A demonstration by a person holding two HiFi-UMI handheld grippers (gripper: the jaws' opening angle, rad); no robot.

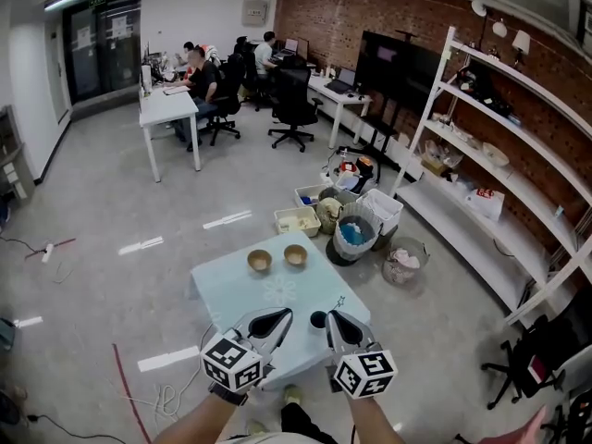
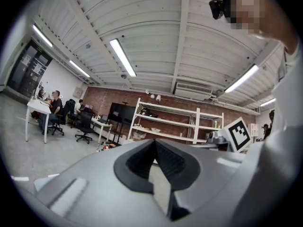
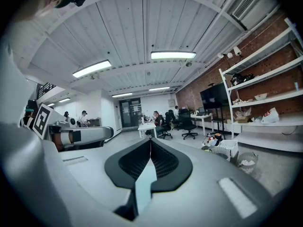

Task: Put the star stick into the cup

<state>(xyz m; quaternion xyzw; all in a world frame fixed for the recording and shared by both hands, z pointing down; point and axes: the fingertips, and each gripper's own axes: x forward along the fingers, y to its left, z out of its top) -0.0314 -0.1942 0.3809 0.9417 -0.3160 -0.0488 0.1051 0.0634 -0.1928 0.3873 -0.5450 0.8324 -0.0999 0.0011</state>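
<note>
Star stick (image 1: 339, 301) seems to lie just right of the cup (image 1: 317, 319) — nothing done yet; left gripper (image 1: 282, 318) and right gripper (image 1: 335, 321), both closed on nothing, hover beside it.

Pale mint square table (image 1: 227, 289) with a faint white flower motif, two golden-brown round bowls (image 1: 259, 261) (image 1: 295, 254), dark cup (image 1: 317, 320), grey left gripper (image 1: 288, 313) and grey right gripper (image 1: 331, 315), both black-padded and bearing black-and-white square markers, red brick wall (image 1: 324, 12).
</note>
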